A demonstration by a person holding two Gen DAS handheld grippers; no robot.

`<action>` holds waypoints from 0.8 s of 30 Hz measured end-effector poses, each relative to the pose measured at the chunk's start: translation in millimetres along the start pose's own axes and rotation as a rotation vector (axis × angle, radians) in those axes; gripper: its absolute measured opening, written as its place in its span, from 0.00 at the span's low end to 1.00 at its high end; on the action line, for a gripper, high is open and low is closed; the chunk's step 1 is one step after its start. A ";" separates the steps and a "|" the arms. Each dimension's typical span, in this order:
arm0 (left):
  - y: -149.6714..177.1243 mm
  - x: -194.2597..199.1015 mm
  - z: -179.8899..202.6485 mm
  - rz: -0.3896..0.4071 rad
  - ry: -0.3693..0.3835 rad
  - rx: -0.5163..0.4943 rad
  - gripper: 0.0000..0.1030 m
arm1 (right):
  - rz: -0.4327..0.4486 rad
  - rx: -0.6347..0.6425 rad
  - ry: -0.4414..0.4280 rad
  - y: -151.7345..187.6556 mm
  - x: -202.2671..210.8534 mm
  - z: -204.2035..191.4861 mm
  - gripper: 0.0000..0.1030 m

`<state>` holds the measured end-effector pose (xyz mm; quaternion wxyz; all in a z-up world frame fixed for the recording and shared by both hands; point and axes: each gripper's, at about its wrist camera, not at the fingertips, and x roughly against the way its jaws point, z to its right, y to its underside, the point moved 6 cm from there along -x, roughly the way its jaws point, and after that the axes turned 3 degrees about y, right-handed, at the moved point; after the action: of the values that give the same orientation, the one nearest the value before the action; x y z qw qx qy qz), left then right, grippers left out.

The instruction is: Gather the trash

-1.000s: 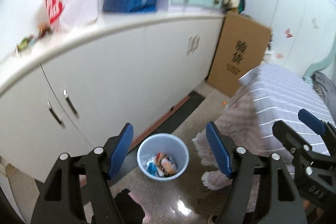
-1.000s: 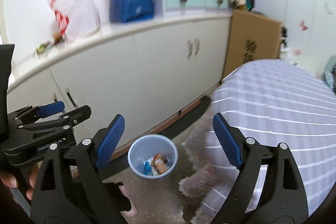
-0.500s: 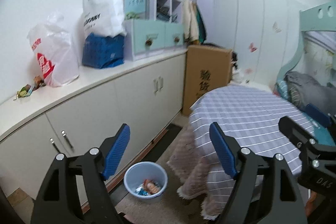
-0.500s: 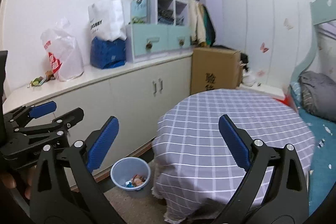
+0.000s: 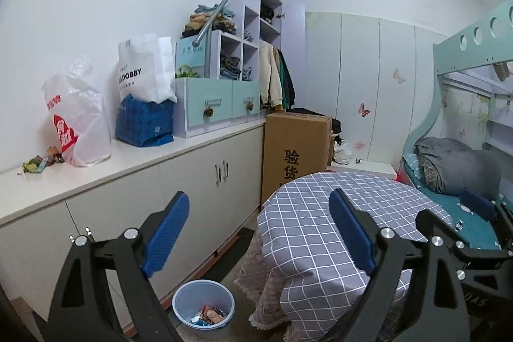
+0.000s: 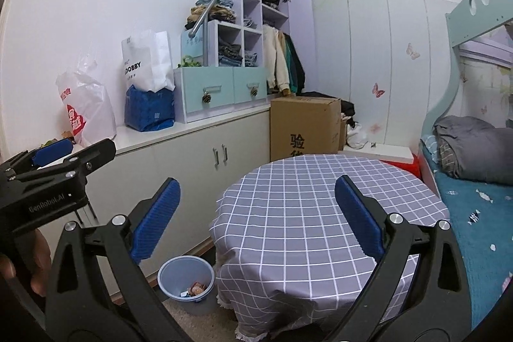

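You hold the left gripper and right gripper spread wide and empty; the bin at 7 o'clock holds wrappers, probably the collected trash.

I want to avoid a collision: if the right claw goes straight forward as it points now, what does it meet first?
Most likely the round table: its checked top fills the gap ahead of the open right claw. Depth is unclear, so it might pass just above it.
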<state>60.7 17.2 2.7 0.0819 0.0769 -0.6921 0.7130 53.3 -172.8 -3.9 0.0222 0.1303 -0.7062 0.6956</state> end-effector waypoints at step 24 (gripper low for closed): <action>3.2 7.5 34.1 0.001 0.045 -0.072 0.86 | 0.038 -0.014 0.022 -3.8 20.2 17.2 0.93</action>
<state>52.6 -16.9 2.3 0.0998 0.0572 -0.7152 0.6894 37.3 -192.9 3.6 0.0178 0.1089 -0.7130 0.6924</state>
